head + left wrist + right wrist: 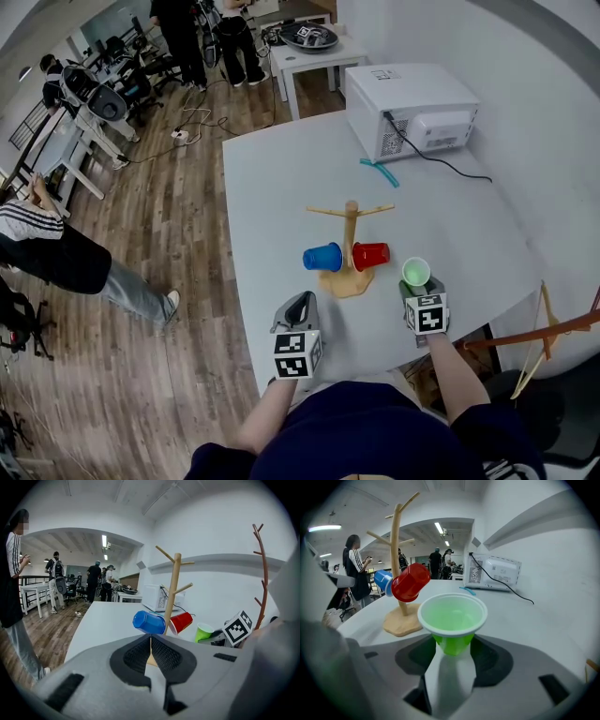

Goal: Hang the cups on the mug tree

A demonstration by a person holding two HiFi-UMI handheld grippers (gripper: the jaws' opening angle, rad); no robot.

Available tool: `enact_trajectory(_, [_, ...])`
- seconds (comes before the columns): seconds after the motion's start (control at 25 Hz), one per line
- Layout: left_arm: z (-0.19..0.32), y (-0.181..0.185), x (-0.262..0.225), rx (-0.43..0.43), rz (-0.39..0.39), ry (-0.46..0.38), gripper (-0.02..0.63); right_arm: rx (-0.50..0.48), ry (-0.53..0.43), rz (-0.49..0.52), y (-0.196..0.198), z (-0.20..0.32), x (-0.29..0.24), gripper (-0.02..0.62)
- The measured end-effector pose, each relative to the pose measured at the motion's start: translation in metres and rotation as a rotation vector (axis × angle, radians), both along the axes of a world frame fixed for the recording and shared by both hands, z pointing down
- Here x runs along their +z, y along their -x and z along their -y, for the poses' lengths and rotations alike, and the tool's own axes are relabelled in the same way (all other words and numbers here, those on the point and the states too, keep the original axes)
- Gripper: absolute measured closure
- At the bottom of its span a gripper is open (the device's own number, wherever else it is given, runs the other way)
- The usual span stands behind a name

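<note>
My right claw [452, 644] is gripping the green cup [452, 616], left claw [151, 641] clenched empty, so I'd tilt it slowly onto a free mug tree [396, 550] peg.

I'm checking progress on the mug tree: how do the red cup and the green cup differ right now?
The red cup hangs on the mug tree, tipped on its side; the green cup is off the tree, mouth up. No tool touches the red cup; the green cup's base is gripped by the right tool. Both are small tapered cups of similar shape.
</note>
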State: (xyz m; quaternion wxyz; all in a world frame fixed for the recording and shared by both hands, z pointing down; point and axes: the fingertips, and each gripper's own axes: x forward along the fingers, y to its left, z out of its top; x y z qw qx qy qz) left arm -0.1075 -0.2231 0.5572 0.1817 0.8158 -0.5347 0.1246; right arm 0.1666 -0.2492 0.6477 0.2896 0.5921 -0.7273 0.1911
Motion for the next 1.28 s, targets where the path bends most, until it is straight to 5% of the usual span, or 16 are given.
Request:
enact_trajectory(0.76, [-0.002,-0.004,-0.014,0.005,-0.018,-0.013,0.586,-0.059,-0.066,0.006,0.019,0.020,-0.071,0.356])
enact_trajectory(1.28, [-0.001,-0.009,-0.019,0.005,-0.024,-0.010,0.586,-0.200,-0.141,-0.083,0.048,0.047,-0.137,0.356])
